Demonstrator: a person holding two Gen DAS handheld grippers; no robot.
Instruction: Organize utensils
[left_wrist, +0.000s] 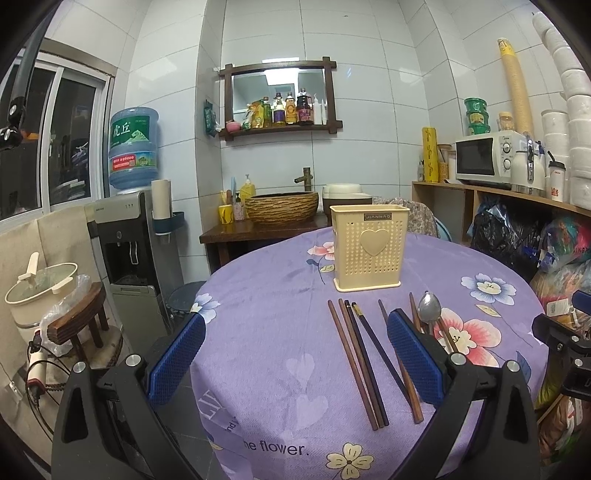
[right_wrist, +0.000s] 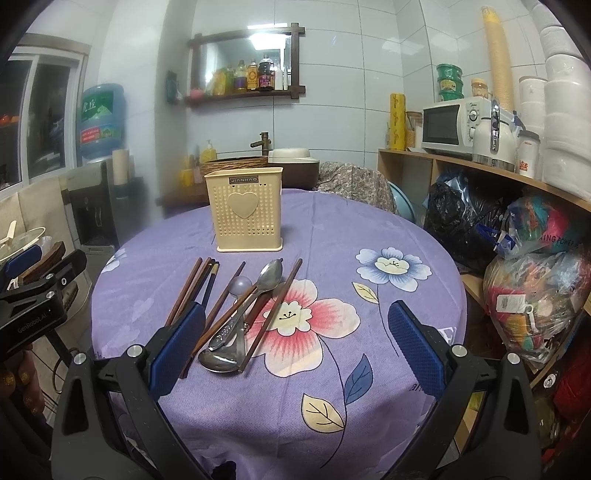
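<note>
Both of your tongs are released, with nothing between their blue pads. Your left tongs (left_wrist: 295, 354) hang over the near edge of the surface (left_wrist: 266, 332), the chopsticks (left_wrist: 354, 365) lying on the cloth between the pads. Your right tongs (right_wrist: 295, 354) hang over the near right part of the surface, above the big pink flower print.

The holder (right_wrist: 245, 210), cream with a heart on its front, stands upright toward the far edge, left of centre in the right view. Nothing shows above its rim.

The utensils lie loose on the cloth just in front of the holder. The chopsticks run side by side from near edge to far edge. To their right, two metal spoons (right_wrist: 255, 295) and more chopsticks cross in a small heap, touching one another.
</note>
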